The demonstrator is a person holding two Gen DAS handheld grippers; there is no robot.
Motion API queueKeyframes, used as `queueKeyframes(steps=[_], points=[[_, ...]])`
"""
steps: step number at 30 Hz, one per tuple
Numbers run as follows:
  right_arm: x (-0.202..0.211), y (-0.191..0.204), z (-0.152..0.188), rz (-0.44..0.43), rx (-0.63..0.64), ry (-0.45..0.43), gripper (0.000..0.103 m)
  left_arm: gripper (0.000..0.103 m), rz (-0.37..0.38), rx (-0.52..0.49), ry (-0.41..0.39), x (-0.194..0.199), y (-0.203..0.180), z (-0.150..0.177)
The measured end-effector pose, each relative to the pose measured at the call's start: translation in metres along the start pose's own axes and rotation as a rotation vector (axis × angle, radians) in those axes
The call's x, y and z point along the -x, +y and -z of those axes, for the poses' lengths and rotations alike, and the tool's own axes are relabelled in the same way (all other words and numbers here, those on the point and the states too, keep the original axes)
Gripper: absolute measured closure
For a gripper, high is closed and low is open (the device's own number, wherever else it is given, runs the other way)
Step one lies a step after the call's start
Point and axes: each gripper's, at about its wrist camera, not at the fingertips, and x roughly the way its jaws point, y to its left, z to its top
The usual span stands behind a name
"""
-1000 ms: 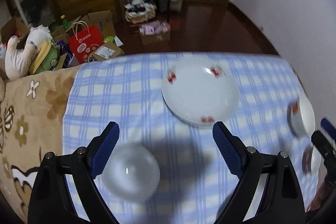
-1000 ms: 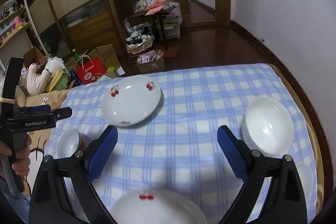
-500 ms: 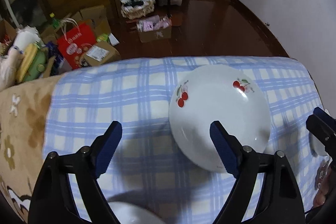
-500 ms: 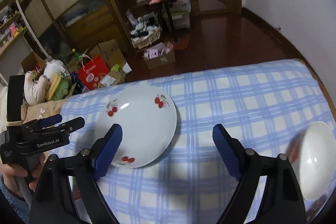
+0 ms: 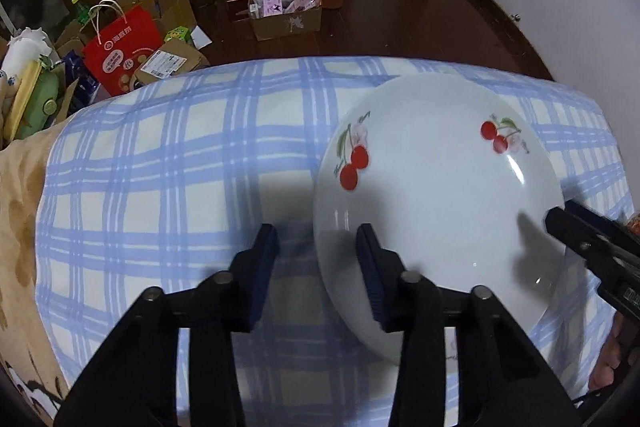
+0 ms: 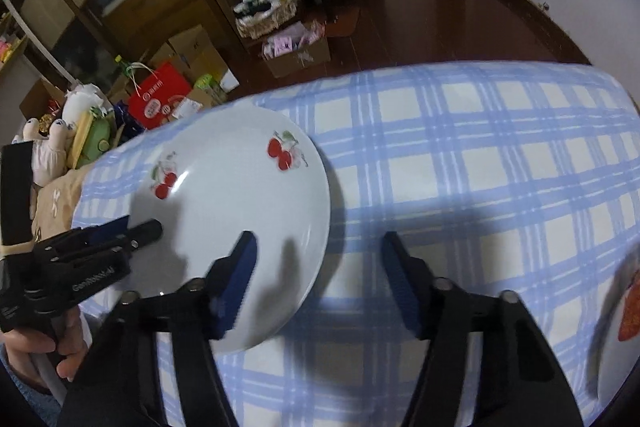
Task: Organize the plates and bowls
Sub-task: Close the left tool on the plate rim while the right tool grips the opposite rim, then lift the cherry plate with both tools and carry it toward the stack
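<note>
A white plate with red cherries point(image 5: 440, 195) lies on the blue checked cloth point(image 5: 180, 167). My left gripper point(image 5: 318, 259) straddles its left rim, one finger over the plate and the other over the cloth. Its jaws are closing, and the pads are apart from the rim. In the right wrist view the same plate point(image 6: 232, 207) has my right gripper point(image 6: 320, 263) astride its right rim. Those jaws are closing too, with a gap on both sides. Each gripper shows in the other's view: the right gripper point(image 5: 580, 235) and the left gripper point(image 6: 140, 227).
A blurred white dish with a red mark point(image 6: 616, 327) sits at the cloth's right edge. Beyond the far table edge lie cardboard boxes point(image 5: 286, 15), a red paper bag point(image 5: 124, 51) and plush toys point(image 6: 60, 139). A hand point(image 6: 36, 347) grips the left tool's handle.
Both grippers have come down and forward onto the cherry plate, one to each side, and their jaws have narrowed a lot. The small bowl and the other dishes have slid out of view.
</note>
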Motion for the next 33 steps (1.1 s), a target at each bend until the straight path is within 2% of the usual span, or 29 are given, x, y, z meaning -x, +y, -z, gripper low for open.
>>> queueKeyframes(steps=[1, 2, 3, 4, 6, 17, 26, 33], points=[[-0.001, -0.002, 0.000, -0.011, -0.010, 0.005, 0.063, 0.072, 0.015, 0.010, -0.002, 0.000, 0.002, -0.002], [-0.005, -0.003, -0.001, -0.035, -0.026, 0.014, 0.075, 0.075, 0.034, 0.021, -0.002, -0.001, 0.004, -0.003], [-0.008, -0.005, -0.001, -0.054, -0.036, 0.021, 0.085, 0.084, 0.062, 0.034, 0.002, -0.001, 0.006, -0.005], [-0.011, -0.006, -0.001, -0.065, -0.047, 0.027, 0.088, 0.088, 0.095, 0.051, 0.009, -0.002, 0.008, -0.006], [-0.012, -0.007, 0.001, -0.054, -0.056, 0.026, 0.092, 0.089, 0.108, 0.066, 0.014, -0.001, 0.010, -0.007], [0.006, -0.004, 0.014, -0.072, -0.043, 0.007, 0.093, 0.089, 0.099, 0.070, 0.022, 0.018, 0.006, 0.012], [0.044, -0.003, 0.037, -0.054, -0.041, -0.026, 0.093, 0.090, 0.119, 0.064, 0.014, 0.055, -0.001, 0.036], [0.090, 0.001, 0.059, -0.044, -0.030, -0.062, 0.093, 0.090, 0.122, 0.064, 0.001, 0.091, -0.011, 0.057]])
